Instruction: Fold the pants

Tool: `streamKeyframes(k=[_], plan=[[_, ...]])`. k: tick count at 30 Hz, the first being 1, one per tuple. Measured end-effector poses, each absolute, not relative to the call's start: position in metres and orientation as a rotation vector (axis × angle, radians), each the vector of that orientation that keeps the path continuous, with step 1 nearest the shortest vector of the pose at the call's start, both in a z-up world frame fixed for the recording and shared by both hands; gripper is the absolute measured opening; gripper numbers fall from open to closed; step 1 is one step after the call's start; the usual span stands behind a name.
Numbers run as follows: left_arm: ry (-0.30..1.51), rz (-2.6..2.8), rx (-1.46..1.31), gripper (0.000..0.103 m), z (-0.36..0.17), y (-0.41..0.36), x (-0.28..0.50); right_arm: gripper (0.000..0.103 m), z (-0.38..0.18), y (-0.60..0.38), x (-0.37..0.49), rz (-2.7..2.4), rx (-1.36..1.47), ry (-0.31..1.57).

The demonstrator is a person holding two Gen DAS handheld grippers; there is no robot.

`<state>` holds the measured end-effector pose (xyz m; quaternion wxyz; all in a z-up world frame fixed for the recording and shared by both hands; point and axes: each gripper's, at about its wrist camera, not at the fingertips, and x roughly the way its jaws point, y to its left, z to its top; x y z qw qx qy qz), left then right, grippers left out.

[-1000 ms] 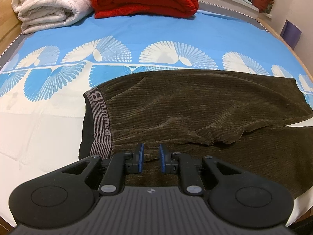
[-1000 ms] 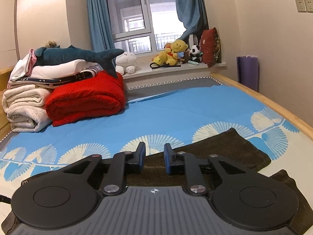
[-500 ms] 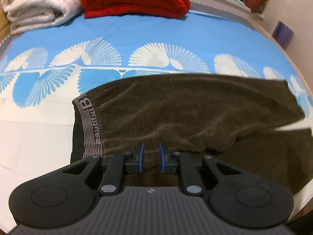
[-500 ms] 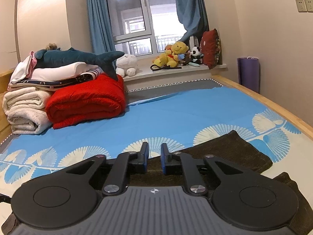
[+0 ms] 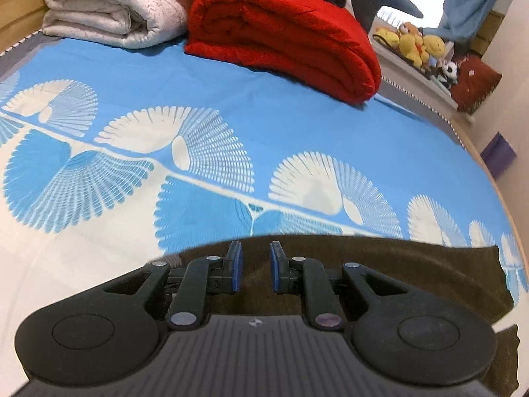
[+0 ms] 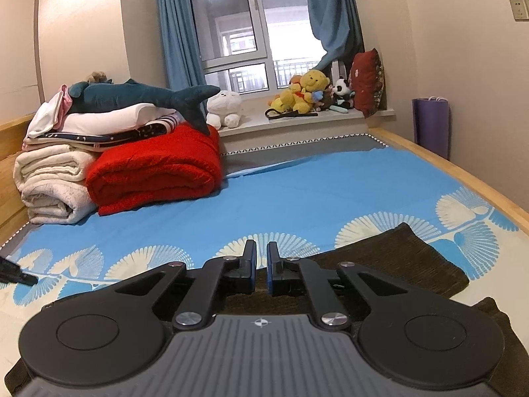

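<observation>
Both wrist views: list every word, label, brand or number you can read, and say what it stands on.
No text reads in either view.
Pants: the waistband is hidden behind the left gripper, so no lettering shows.
Gripper bodies: each bears only a small round emblem, no letters.
Wall socket plate: plain, no markings legible.
Striped bedding in the stack: small star pattern only, no words.
</observation>
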<state>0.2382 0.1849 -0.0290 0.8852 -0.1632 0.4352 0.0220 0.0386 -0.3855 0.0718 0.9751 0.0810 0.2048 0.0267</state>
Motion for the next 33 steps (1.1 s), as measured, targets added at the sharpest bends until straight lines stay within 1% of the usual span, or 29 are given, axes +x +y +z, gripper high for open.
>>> streamKeyframes(k=[2,3,5,7,9,11,13,17,18,19,20,21,22,25,30,33], plan=[[0.915,0.035,-0.332,0.018,-0.046,0.185,0.25,0.006,0.07,-0.387,0.041,0.056,0.164,0.421],[0.925,0.022,-0.325,0.021,-0.054,0.183,0.255,0.006,0.069,-0.388,0.042,0.056,0.161,0.425],[0.934,-0.001,-0.282,0.03,-0.069,0.176,0.267,0.007,0.067,-0.391,0.045,0.054,0.15,0.435],[0.923,-0.005,-0.237,0.054,-0.08,0.169,0.278,0.007,0.065,-0.394,0.047,0.048,0.137,0.444],[0.923,-0.018,-0.217,0.061,-0.091,0.164,0.288,0.007,0.062,-0.398,0.049,0.036,0.128,0.455],[0.941,-0.017,-0.191,0.063,-0.1,0.16,0.297,0.007,0.059,-0.404,0.05,0.022,0.126,0.471],[0.955,-0.035,-0.181,0.068,-0.108,0.158,0.304,0.007,0.056,-0.41,0.051,0.005,0.123,0.484],[0.991,-0.065,-0.171,0.068,-0.123,0.156,0.309,0.007,0.05,-0.421,0.049,-0.033,0.117,0.507],[0.992,-0.076,-0.156,0.068,-0.127,0.154,0.308,0.007,0.049,-0.424,0.049,-0.044,0.115,0.517],[0.997,-0.081,-0.134,0.061,-0.13,0.153,0.307,0.007,0.047,-0.427,0.049,-0.057,0.113,0.527],[1.0,-0.078,-0.108,0.053,-0.131,0.15,0.305,0.007,0.045,-0.43,0.048,-0.073,0.109,0.539],[1.007,-0.071,-0.077,0.026,-0.133,0.148,0.304,0.007,0.042,-0.432,0.049,-0.089,0.101,0.556],[1.015,-0.058,-0.049,0.015,-0.132,0.147,0.304,0.007,0.039,-0.434,0.049,-0.107,0.092,0.579],[0.966,-0.072,0.0,0.009,-0.112,0.141,0.293,0.007,0.026,-0.439,0.052,-0.152,0.074,0.667],[0.903,-0.118,0.107,0.007,-0.056,0.114,0.256,0.007,0.014,-0.448,0.05,-0.192,0.119,0.752],[0.849,-0.184,0.148,0.006,-0.015,0.097,0.204,0.007,0.014,-0.449,0.046,-0.196,0.157,0.756]])
